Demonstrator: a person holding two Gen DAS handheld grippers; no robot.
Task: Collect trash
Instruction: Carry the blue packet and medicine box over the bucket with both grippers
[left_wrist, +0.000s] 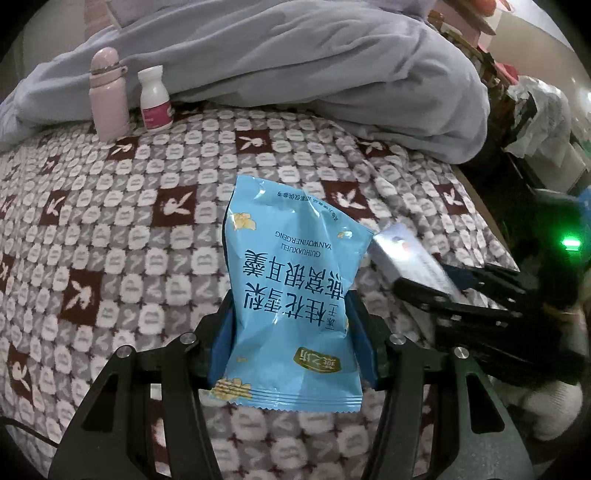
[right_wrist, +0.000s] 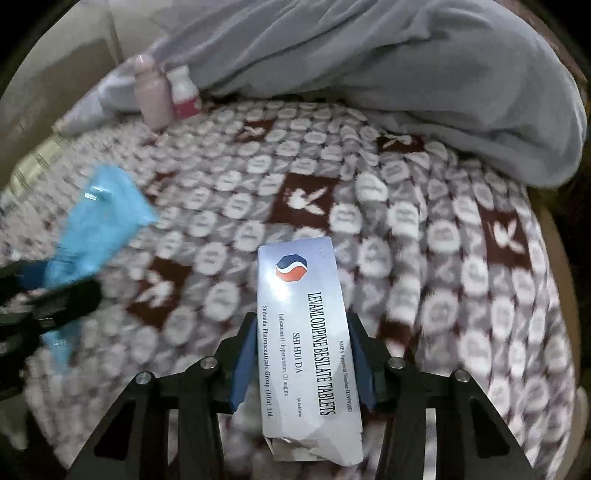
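The left gripper (left_wrist: 291, 332) is clamping a blue snack bag (left_wrist: 291, 280) above the patterned blanket (left_wrist: 110, 206). The right gripper (right_wrist: 303, 354) is gripping a white tablet box (right_wrist: 306, 332) over the same blanket, just beside the bag.

Beside the fuzzy, matt patterned blanket (left_wrist: 129, 229), the blue snack packet (left_wrist: 291, 291) looks glossy, crinkled plastic film, while the tablet box (right_wrist: 306, 332) is smooth cardboard with a torn end.
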